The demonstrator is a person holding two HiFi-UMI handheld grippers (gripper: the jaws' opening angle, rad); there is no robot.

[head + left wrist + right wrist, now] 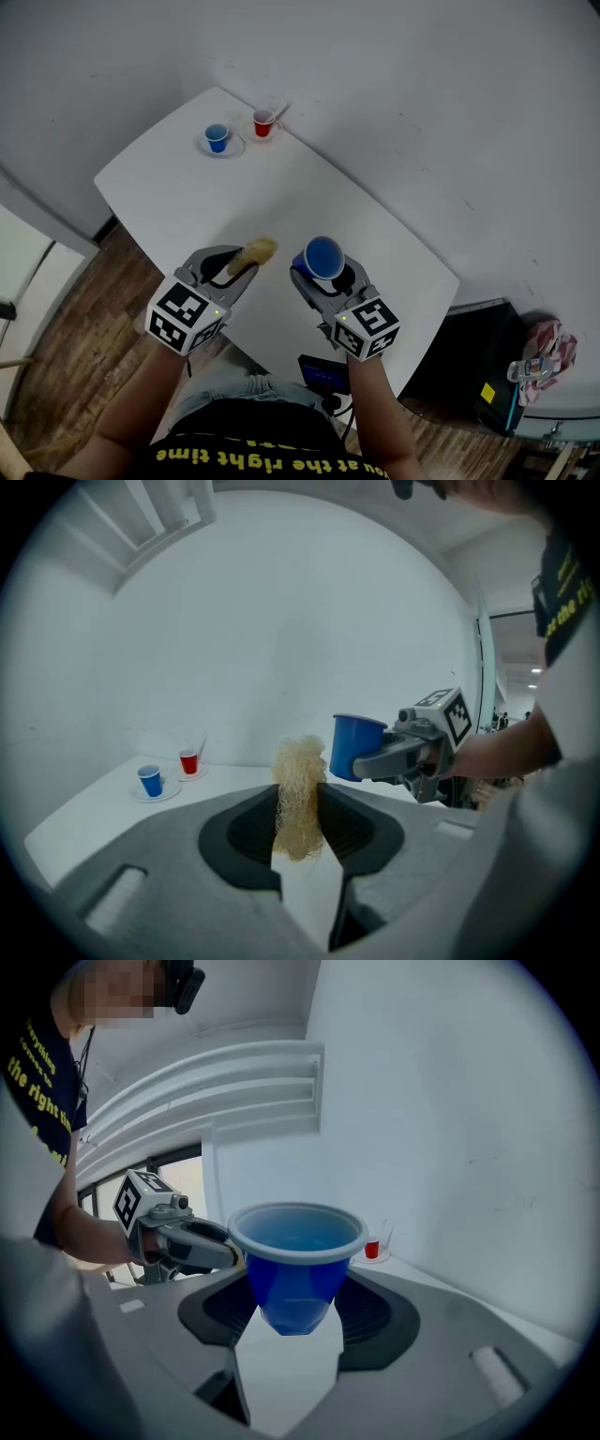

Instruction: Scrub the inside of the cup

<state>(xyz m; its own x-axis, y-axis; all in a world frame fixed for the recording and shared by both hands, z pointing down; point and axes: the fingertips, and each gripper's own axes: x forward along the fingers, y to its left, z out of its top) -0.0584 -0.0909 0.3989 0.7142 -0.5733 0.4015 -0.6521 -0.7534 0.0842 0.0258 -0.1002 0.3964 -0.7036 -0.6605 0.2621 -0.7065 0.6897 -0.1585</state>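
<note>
A: Claws first. The left claw (300,808)?
B: Clamped on a straw-coloured scrubber (299,789), a fibrous wad pinched at its middle. Long axis upright across the pads, frayed top standing above them, lower end hanging below.
A: And the right claw (292,1309)?
B: Closed on the lower body of the blue cup (295,1255). Mouth up, base down between the pads, long axis near vertical, open rim towards the head camera.
A: Placed how against the scrubber?
B: Just beside it, on the right in the head view. Narrow gap between rim and fibres, no contact. Both up in the air over the near side of the white worktop (281,192).
A: Elsewhere on the worktop?
B: At the far corner, a far blue cup (217,138) and a far red cup (263,123), upright, side by side on white saucers (232,148), well apart from both claws. Beside the red one, a thin pale stick (280,112), too small to name.
</note>
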